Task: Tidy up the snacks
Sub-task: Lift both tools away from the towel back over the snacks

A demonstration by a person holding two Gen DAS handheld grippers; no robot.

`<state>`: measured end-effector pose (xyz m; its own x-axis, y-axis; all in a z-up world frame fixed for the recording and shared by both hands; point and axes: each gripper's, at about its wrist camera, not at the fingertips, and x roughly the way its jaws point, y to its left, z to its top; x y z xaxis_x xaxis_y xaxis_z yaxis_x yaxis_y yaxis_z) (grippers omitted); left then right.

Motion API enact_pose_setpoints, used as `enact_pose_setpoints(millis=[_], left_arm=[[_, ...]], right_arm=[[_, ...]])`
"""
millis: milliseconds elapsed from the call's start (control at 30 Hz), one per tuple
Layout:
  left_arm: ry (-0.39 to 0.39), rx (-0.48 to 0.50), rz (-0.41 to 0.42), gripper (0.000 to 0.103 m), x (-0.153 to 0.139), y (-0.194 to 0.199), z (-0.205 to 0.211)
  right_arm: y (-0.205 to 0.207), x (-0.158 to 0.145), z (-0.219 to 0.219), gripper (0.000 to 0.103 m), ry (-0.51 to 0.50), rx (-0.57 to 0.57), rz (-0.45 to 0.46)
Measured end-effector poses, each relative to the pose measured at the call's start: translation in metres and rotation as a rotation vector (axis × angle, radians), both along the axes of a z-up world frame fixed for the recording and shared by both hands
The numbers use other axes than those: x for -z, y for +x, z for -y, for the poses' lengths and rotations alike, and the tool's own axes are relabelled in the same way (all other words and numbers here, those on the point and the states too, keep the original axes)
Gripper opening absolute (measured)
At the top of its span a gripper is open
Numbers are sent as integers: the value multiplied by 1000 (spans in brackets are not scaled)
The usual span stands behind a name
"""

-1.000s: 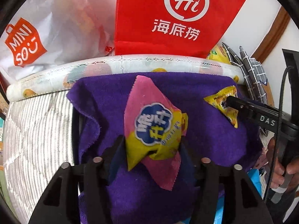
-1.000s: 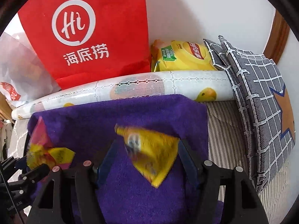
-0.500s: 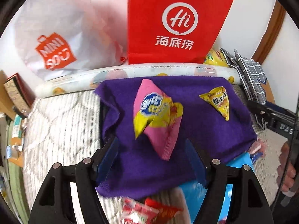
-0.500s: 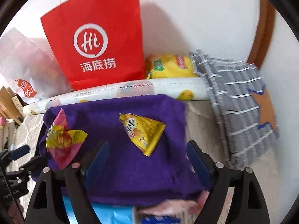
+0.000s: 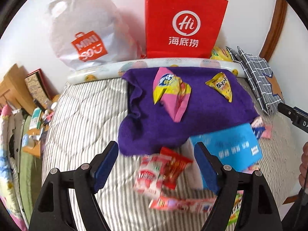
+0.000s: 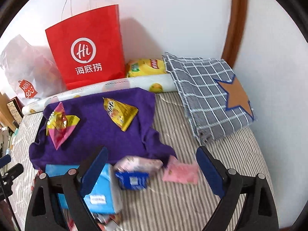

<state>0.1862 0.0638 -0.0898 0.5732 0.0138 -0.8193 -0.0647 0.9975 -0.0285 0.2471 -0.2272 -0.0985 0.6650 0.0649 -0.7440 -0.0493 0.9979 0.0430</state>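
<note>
— What lies around you?

— A purple cloth (image 5: pixel 192 115) is spread on the striped bed (image 5: pixel 86 125). On it lie my two snacks, well apart: the pink packet (image 5: pixel 171 92) to the left and the yellow packet (image 5: pixel 220 85) to the right. Behind them a printed roll (image 6: pixel 134 83) runs along the cloth's far edge, with a red bag (image 5: pixel 182 23), a white bag (image 5: pixel 84 34) and a chip bag (image 6: pixel 146 67) against the wall. A checked pillow (image 6: pixel 209 94) leans at the right.

— And nearer?

— A blue box (image 5: pixel 229 148) overlaps the cloth's near edge. Red wrappers (image 5: pixel 163 173) sit between my left gripper's (image 5: pixel 156 165) fingers; a blurred pink wrapper (image 6: pixel 181 173) and a blue-white pack (image 6: pixel 134 179) lie between my right gripper's (image 6: pixel 152 171) fingers.

— Your grippers?

— Both gape wide, holding nothing.

— What has changed?

— A second ago each clamped a packet; now both packets rest on the cloth and I have pulled both grippers back.
</note>
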Motion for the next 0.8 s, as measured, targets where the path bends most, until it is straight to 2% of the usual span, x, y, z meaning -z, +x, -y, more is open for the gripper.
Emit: enact_pose_setpoints(millis=[133, 200, 333, 467, 600, 800], left_arm=[[-14, -33, 1, 80, -1, -27, -10], [-19, -47, 5, 77, -3, -44, -16], [-24, -85, 43, 77, -10, -74, -30], [-43, -125, 60, 73, -18, -90, -43], [-6, -171, 84, 73, -25, -104, -51], [-24, -186, 47, 73, -20, -112, -60]], right_arm=[[-18, 1, 8, 93, 18, -21, 46], [-25, 2, 9, 93, 20, -44, 77], [-32, 7, 10, 93, 14, -73, 111], [-34, 18, 11, 93, 57, -74, 102], [-39, 24, 7, 93, 51, -82, 112], [-45, 25, 4, 93, 56, -85, 123]])
